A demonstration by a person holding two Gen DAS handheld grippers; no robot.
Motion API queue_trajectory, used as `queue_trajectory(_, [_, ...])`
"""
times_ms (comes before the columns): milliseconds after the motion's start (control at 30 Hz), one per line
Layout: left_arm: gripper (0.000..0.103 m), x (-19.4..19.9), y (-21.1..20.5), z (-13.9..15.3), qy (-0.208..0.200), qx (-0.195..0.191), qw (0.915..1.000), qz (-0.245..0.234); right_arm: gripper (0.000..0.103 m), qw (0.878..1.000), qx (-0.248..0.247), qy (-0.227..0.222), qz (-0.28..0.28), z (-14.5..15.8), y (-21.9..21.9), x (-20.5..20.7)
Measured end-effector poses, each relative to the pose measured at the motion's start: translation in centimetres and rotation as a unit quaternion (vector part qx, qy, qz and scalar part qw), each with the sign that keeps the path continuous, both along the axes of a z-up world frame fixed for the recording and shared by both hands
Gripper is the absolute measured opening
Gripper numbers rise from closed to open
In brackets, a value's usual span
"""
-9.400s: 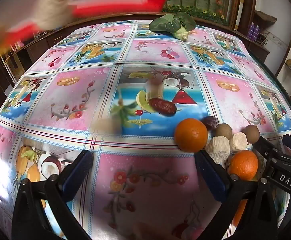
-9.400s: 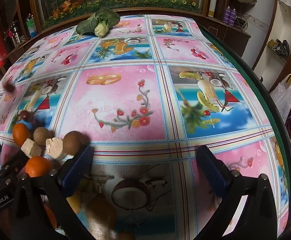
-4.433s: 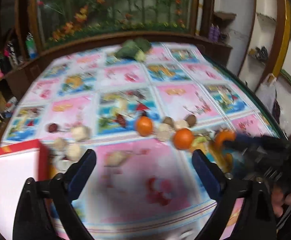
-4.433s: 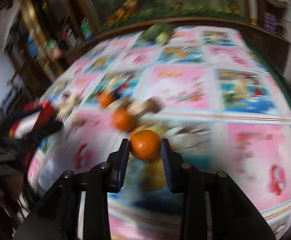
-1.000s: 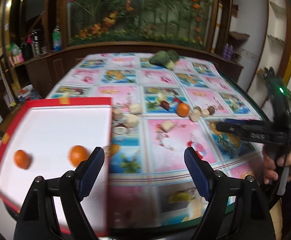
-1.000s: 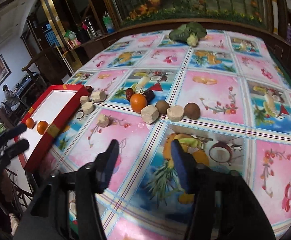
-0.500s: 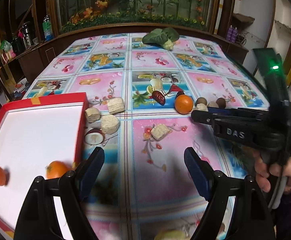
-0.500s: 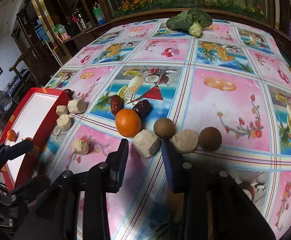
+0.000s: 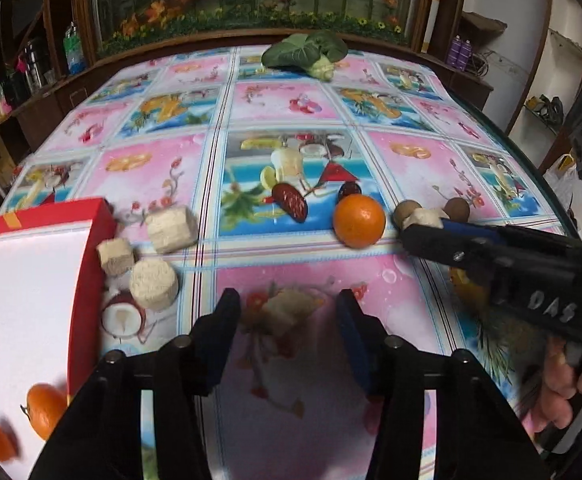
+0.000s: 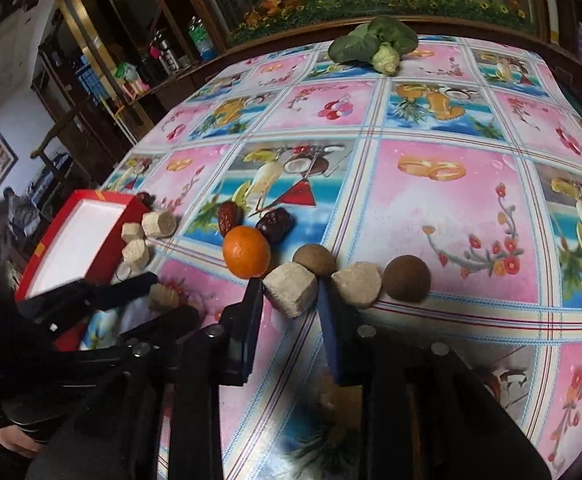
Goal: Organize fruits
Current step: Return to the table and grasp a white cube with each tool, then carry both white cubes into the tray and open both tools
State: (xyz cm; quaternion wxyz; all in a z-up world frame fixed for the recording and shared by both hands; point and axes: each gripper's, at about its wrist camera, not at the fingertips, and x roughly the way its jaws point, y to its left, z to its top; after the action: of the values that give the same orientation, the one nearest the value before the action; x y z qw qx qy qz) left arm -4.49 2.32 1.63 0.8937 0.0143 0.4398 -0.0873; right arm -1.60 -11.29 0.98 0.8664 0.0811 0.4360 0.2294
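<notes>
Fruits are lying in two places: one orange [image 10: 246, 257] is sitting on the patterned tablecloth [image 10: 443, 216] among two dark dates [image 10: 275, 223] and two brown round fruits [image 10: 407, 278], and two more oranges [image 9: 43, 405] are resting in the near corner of the red box [image 9: 31, 280] at the table's left edge, one of them blurred. The right gripper [image 10: 289, 300] is reaching to a pale cube [image 10: 291, 289] just right of the orange; its jaws are standing on either side of the cube, seemingly at its faces, though I cannot tell whether they are pressing it. The left gripper [image 9: 287, 316] is hovering with its jaws spread around a pale blurred chunk [image 9: 291, 309]. Three more pale blocks [image 9: 155, 288] are lying beside the box wall. A leafy green vegetable [image 9: 305, 54] is lying at the table's far edge.
</notes>
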Motion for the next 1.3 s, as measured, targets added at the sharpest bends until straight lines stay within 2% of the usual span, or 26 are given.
queue_trajectory(100, [0.039,0.0,-0.2,0.0,-0.004,-0.003,1.0000,-0.004,0.030,1.000,0.006,0.000,-0.003,0.1,-0.3,-0.1])
queue_trajectory(167, [0.026,0.0,-0.2,0.0,-0.009,-0.008,0.9999,-0.006,0.030,1.000,0.005,-0.001,-0.002,0.1,-0.3,-0.1])
queue_trajectory(200, [0.025,0.0,-0.2,0.0,-0.010,-0.009,0.9999,-0.006,0.030,1.000,0.004,-0.002,-0.001,0.1,-0.2,-0.1])
queue_trajectory(400, [0.025,-0.3,-0.1,0.5,-0.019,-0.011,0.9997,-0.001,0.030,1.000,0.008,-0.026,-0.005,0.6,-0.5,-0.4])
queue_trajectory(533, [0.025,-2.6,0.3,2.5,-0.049,-0.019,0.9986,-0.004,0.030,0.999,0.009,-0.041,-0.012,0.7,-0.7,-0.4])
queue_trajectory(633, [0.025,-5.2,1.9,4.7,-0.075,-0.033,0.9966,0.003,0.030,0.998,0.009,-0.063,-0.022,1.1,-0.9,-0.7])
queue_trajectory(767, [0.025,-9.2,6.4,7.3,-0.120,-0.030,0.9914,0.042,0.030,0.997,0.033,-0.072,-0.022,2.0,0.2,-1.8])
queue_trajectory(900, [0.025,-11.7,12.2,8.1,-0.133,0.005,0.9863,0.097,0.030,0.994,0.050,-0.092,0.029,3.6,5.5,-5.7])
queue_trajectory(1033, [0.025,-12.6,16.7,7.1,-0.122,0.016,0.9813,0.148,0.030,0.984,0.061,-0.108,0.126,5.4,13.8,-10.9])
queue_trajectory(1167, [0.025,-13.1,19.4,5.0,-0.102,0.014,0.9795,0.173,0.030,0.970,0.031,-0.116,0.209,5.7,20.2,-14.7])
queue_trajectory(1300, [0.025,-13.6,20.9,3.6,-0.091,0.003,0.9786,0.184,0.030,0.969,0.010,-0.102,0.225,4.4,23.0,-15.7])
